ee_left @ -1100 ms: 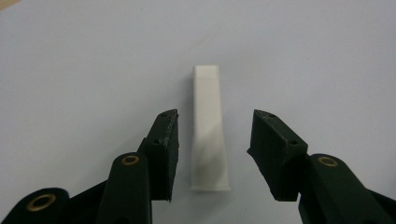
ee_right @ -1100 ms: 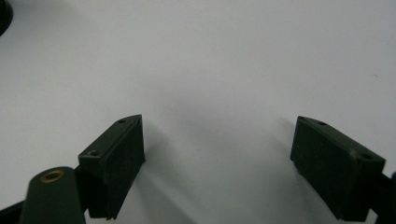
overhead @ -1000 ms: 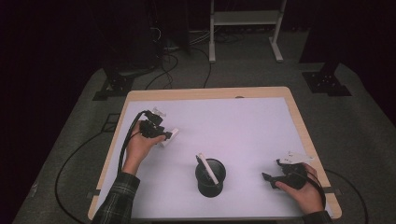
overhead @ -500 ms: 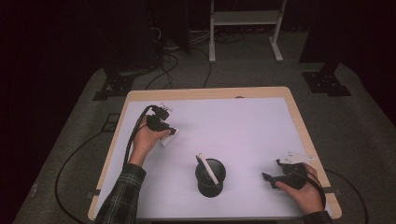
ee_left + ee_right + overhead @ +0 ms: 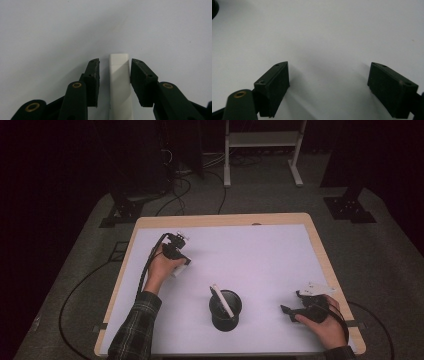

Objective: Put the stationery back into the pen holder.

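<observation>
A white flat bar [image 5: 119, 87] lies on the white table between the jaws of my left gripper [image 5: 113, 62]. The right jaw is against the bar and the left jaw stands a little off it, so the gripper is open around it. In the high view the left gripper [image 5: 175, 255] is at the table's left, with the bar's end [image 5: 182, 269] beside the hand. My right gripper [image 5: 329, 65] is wide open over bare table, at the front right [image 5: 295, 309]. A black cup [image 5: 225, 312] at front centre holds another white bar [image 5: 222, 299], leaning left.
The table [image 5: 260, 250] has a wooden rim [image 5: 225, 219]. Cables trail from the left gripper over the table's left edge [image 5: 145, 275]. Beyond the table are stand bases [image 5: 350, 207] and a white frame [image 5: 262, 140] on the floor.
My left hand and gripper have shifted slightly forward and to the right over the white bar. The right gripper and the cup have not moved.
</observation>
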Action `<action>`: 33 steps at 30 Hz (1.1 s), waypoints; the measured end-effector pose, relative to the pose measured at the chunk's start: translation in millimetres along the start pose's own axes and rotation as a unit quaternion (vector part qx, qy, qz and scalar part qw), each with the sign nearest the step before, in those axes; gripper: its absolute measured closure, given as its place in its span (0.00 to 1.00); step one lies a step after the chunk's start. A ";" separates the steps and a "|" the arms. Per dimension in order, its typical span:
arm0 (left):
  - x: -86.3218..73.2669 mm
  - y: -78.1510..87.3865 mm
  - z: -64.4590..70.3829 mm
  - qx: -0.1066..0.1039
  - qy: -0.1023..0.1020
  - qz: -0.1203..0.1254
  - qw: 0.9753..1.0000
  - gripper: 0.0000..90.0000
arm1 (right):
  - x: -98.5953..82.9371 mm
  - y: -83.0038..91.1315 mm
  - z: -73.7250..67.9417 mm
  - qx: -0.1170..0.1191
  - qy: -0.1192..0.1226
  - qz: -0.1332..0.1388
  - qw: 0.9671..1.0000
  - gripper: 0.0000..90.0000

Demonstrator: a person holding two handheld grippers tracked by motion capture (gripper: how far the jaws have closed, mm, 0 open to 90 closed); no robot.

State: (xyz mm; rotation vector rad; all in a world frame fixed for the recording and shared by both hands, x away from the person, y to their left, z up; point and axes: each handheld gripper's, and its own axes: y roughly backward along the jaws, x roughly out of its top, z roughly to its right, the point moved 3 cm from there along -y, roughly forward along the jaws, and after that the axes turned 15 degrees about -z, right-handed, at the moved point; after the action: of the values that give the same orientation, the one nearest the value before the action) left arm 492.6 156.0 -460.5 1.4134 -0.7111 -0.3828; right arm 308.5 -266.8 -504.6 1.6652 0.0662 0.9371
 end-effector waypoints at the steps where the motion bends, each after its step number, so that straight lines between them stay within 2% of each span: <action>1: 0.4 -1.4 -0.2 0.001 -0.002 -0.001 1.000 0.67 | 0.0 0.0 0.0 0.000 0.000 0.000 1.000 0.18; 7: 3.4 -7.1 1.8 -0.002 -0.004 -0.007 1.000 0.68 | 0.0 0.0 0.0 0.000 0.000 0.000 1.000 0.18; 11: 7.5 -9.9 4.0 0.012 -0.014 -0.026 0.999 0.70 | 0.0 0.0 0.0 0.000 0.000 0.000 1.000 0.18; 19: 12.8 -10.0 7.3 0.015 -0.015 -0.043 0.999 0.79 | 0.0 0.0 0.0 0.000 0.000 0.000 1.000 0.18; 23: 12.3 -9.9 7.1 0.014 -0.014 -0.040 0.999 0.79 | 0.0 0.0 0.0 0.000 0.000 0.000 1.000 0.18; 26: 10.8 -7.6 8.1 0.001 -0.011 -0.037 0.999 0.79 | 0.0 0.0 0.0 0.000 0.000 0.000 1.000 0.18; 33: 7.2 5.0 14.6 -0.016 -0.010 -0.001 1.000 0.79 | -0.1 0.0 0.0 0.000 0.000 0.000 1.000 0.18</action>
State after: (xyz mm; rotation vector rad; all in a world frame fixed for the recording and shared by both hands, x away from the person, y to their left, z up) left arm 487.6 141.1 -454.1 1.3812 -0.7178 -0.4084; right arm 308.5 -266.9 -504.6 1.6653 0.0660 0.9376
